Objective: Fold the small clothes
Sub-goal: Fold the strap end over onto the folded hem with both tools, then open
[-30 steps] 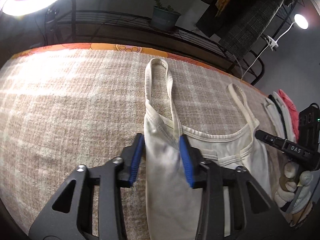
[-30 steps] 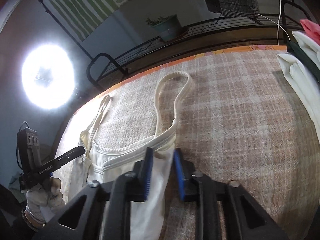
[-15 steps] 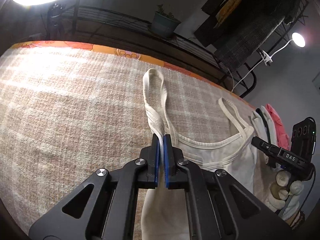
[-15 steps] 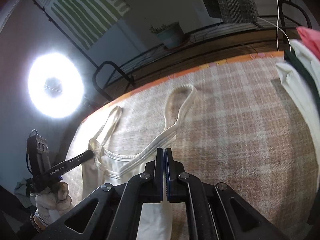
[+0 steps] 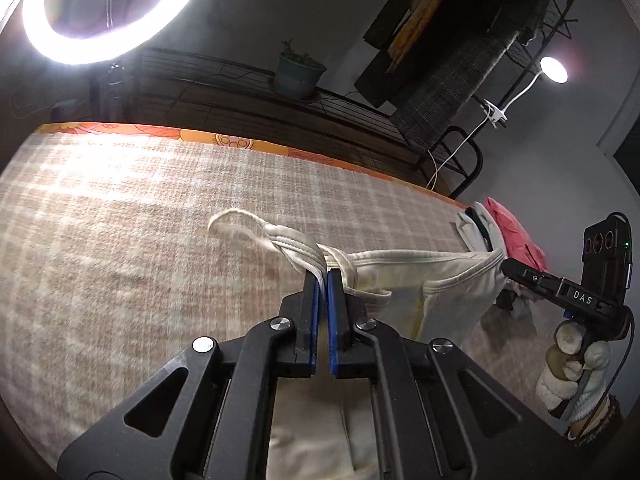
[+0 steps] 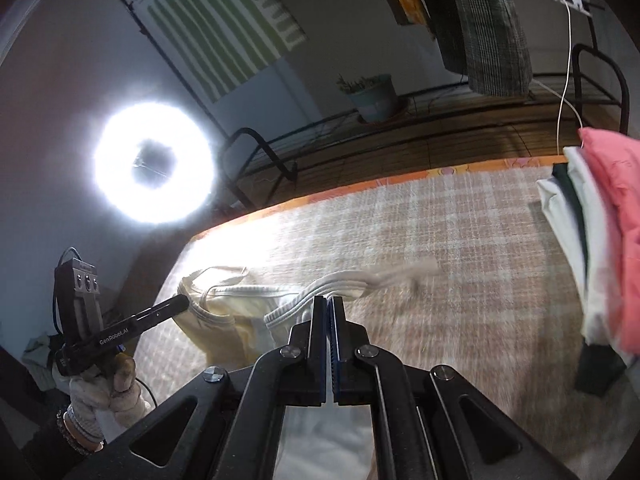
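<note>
Left wrist — both tools (image 5: 323,276) (image 6: 328,304) clamped on cream top (image 5: 420,276), lifted.

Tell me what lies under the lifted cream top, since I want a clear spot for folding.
Under the cream top, only the plaid blanket shows. The hanging body hides the patch directly beneath, near both grippers.

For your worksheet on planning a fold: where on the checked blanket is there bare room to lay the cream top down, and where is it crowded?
Bare checked blanket stretches from the cream top to the orange edge near the ring light. More lies between the top and the folded stack. It is crowded by that stack, and around the left claw and right claw, both clamped on the top.
</note>
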